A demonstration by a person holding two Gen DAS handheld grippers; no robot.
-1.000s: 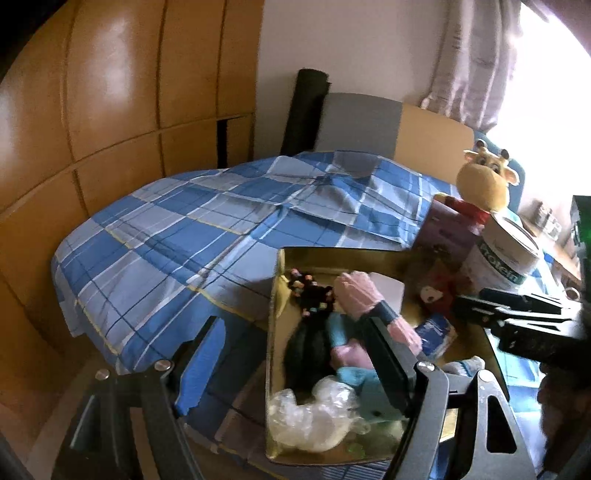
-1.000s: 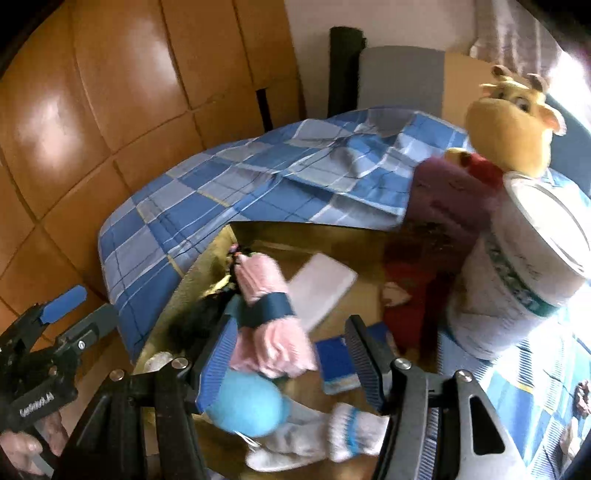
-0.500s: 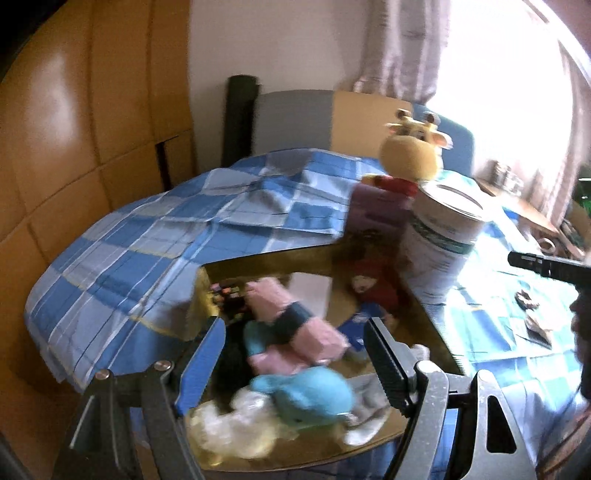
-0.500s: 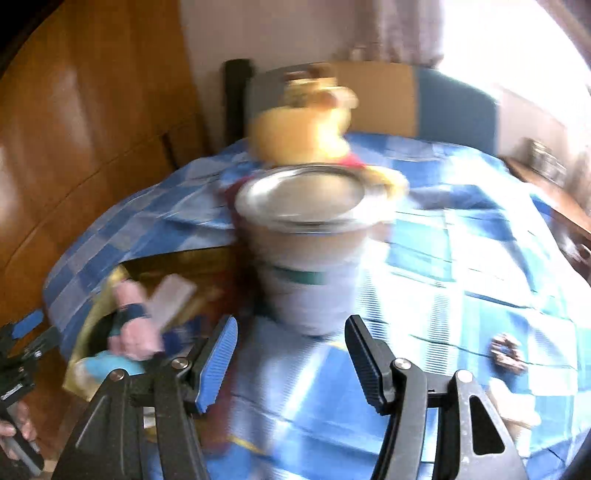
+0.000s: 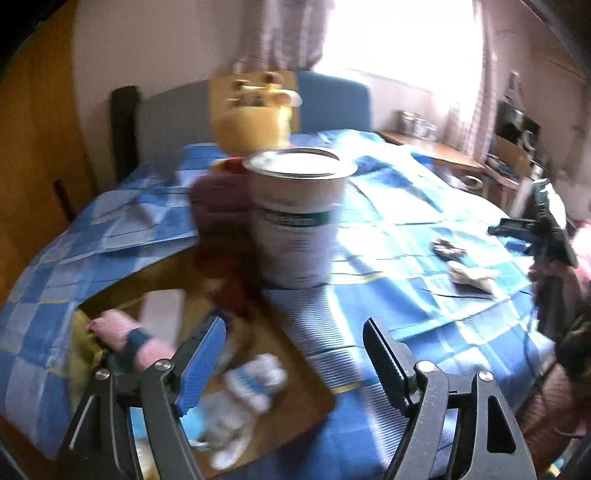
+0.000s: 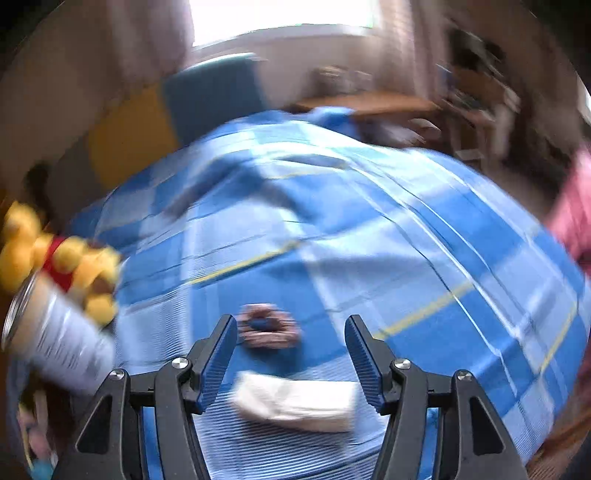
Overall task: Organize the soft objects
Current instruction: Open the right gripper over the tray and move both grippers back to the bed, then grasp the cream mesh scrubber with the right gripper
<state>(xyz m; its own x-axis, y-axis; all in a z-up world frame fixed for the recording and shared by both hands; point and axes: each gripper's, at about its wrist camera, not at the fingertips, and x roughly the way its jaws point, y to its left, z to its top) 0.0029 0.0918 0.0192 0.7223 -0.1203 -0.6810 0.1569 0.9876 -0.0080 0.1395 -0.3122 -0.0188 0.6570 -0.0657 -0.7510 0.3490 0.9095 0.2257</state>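
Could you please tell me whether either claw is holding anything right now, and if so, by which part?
Nothing is held. The left claw and the right claw both stand open and empty, the right one above a white cloth on the bedspread.

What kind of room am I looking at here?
Most likely a bedroom: a bed under a blue checked bedspread, a padded headboard, a yellow plush toy and a curtained window.

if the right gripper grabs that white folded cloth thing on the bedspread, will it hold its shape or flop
The white cloth looks soft and rumpled, so it will probably droop at both ends. It lies flat and thin on the bedspread, so the fingers may pinch bedding too. It seems light, though motion blur hides detail.
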